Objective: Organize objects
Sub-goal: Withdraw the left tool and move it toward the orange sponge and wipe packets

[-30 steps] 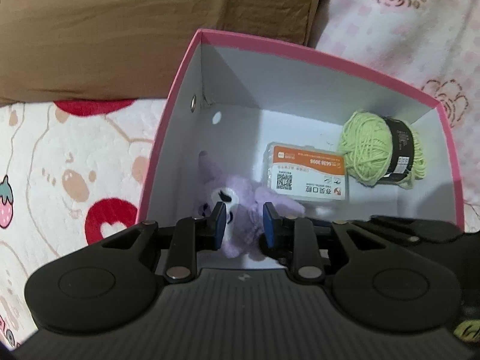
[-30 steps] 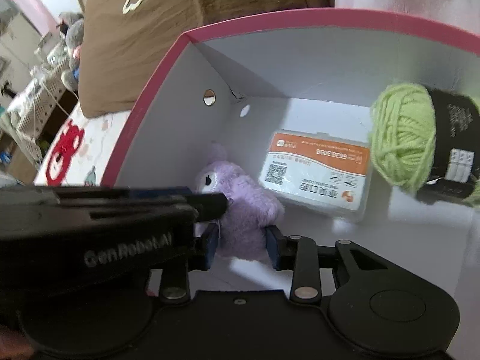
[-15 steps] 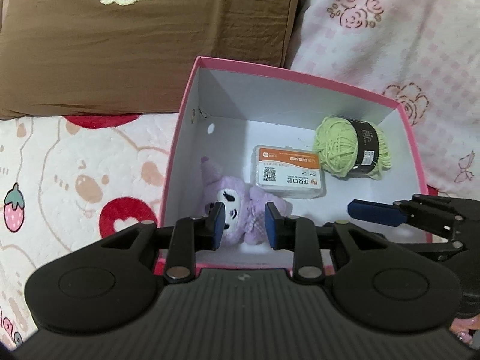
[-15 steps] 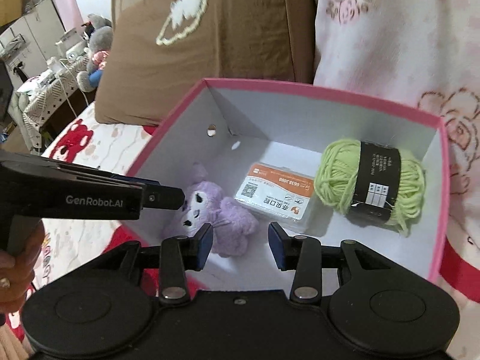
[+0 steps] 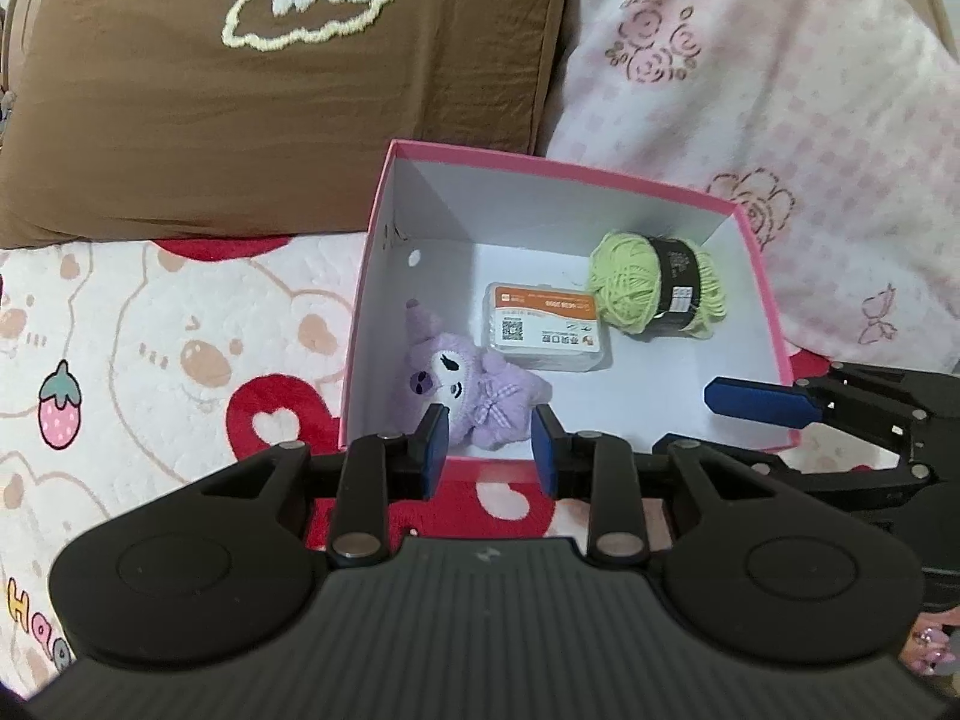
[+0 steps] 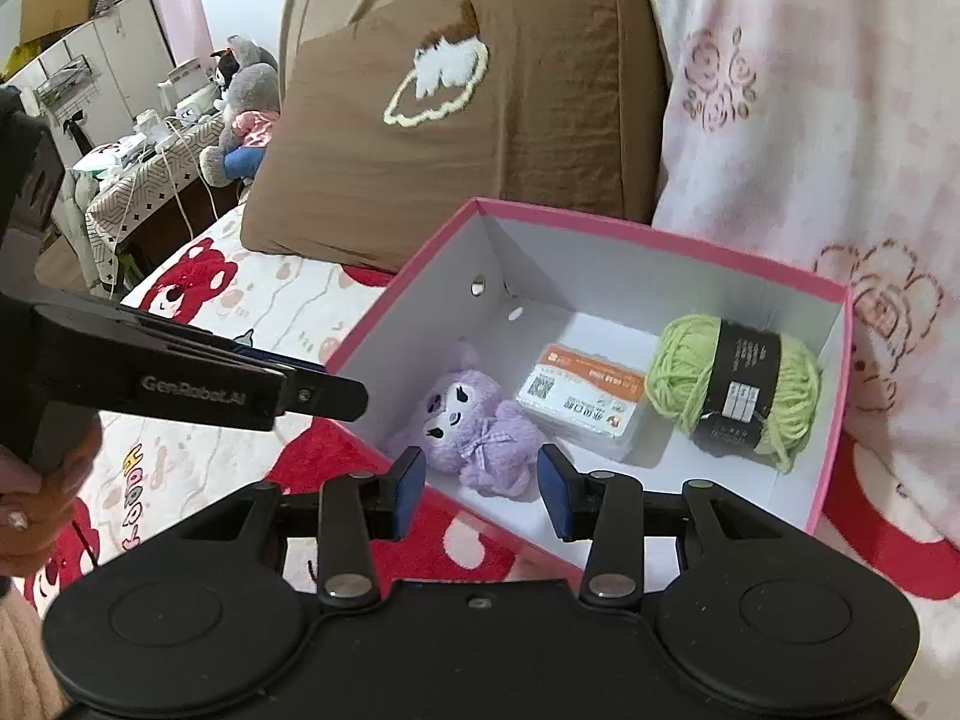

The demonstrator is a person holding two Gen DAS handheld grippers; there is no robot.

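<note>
Underneath, cartoon-bear bedspread (image 5: 150,324), brown pillow (image 5: 288,114).

The box (image 5: 769,306) is pink outside and white inside, and in it lie a lilac plush toy (image 5: 465,387), an orange-and-white packet (image 5: 543,327) and lime-green yarn (image 5: 651,282) with a black band. Behind the box are a brown pillow (image 5: 270,90) with a white embroidered patch and a pale pink rose-print cover (image 5: 780,90). The bed sheet (image 5: 150,330) under it is white with bears, red hearts and strawberries.

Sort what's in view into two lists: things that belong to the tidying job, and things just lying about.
Part of the job:
pink box
purple plush toy
orange-labelled case
green yarn ball

Just lying about:
brown pillow
pink rose blanket
bear-print bedspread
grey stuffed animal
</note>
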